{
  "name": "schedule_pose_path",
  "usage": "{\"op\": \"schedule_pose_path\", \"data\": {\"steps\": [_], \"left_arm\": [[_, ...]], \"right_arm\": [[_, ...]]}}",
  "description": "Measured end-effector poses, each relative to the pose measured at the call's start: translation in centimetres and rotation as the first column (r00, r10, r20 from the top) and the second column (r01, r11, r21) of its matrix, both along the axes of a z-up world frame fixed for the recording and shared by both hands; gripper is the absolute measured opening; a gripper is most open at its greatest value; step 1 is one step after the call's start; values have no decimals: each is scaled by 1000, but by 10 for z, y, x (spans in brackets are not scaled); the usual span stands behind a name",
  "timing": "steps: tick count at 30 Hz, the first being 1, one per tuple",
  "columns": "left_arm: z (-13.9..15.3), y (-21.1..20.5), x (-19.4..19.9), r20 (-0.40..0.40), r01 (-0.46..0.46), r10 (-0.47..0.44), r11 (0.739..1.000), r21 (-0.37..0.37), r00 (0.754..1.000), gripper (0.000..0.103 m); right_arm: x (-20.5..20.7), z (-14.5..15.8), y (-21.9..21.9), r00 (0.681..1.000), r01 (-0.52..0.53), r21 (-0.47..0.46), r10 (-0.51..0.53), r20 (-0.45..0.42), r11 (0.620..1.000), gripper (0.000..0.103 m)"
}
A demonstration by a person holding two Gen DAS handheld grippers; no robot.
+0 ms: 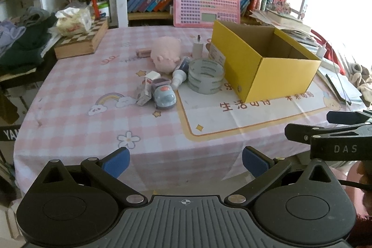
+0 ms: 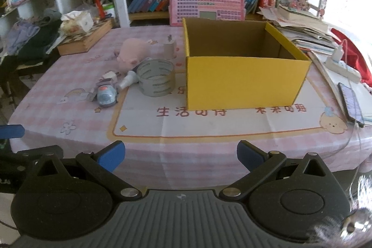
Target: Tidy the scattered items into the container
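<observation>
An open yellow cardboard box (image 1: 262, 62) (image 2: 244, 81) stands on the table, empty inside as far as I see. Left of it lie a clear tape roll (image 1: 205, 78) (image 2: 155, 79), a pink plush pig (image 1: 166, 55) (image 2: 132, 52), a blue toy car (image 1: 164, 97) (image 2: 105, 95), a small white bottle (image 1: 180, 77) (image 2: 126, 81), a white charger plug (image 1: 198, 48) (image 2: 169, 48), a small carton (image 1: 144, 93) and a pink stick (image 1: 143, 53). My left gripper (image 1: 186, 160) is open and empty at the table's near edge. My right gripper (image 2: 181, 158) is open and empty, also at the near edge.
The table has a pink checked cloth (image 1: 93, 85). A chessboard box (image 1: 81, 41) with a tissue pack sits far left. A pink keyboard toy (image 1: 205, 5) leans on the bookshelf. Papers, a power strip (image 2: 341, 66) and a phone (image 2: 351, 101) lie right of the box.
</observation>
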State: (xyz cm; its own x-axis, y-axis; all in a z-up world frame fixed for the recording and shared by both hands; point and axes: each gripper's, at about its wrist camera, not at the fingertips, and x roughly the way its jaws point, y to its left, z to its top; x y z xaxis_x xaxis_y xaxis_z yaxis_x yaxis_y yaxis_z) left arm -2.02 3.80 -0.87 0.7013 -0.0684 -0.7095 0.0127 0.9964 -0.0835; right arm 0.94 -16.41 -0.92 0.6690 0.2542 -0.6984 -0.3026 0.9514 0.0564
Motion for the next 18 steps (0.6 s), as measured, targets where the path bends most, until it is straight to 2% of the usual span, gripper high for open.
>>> {"op": "schedule_pose_path", "data": {"steps": [5,18], "left_arm": [[1,2,-2,11,12,-12,1000,-6,1000,103],[3,12,-4,25,12,-12,1000,-15,1000,103]], "right_arm": [[-3,3,8,999,-38,4,38,15,999,103],[-6,6,21,998,-55,-9,55,15,998,102]]}}
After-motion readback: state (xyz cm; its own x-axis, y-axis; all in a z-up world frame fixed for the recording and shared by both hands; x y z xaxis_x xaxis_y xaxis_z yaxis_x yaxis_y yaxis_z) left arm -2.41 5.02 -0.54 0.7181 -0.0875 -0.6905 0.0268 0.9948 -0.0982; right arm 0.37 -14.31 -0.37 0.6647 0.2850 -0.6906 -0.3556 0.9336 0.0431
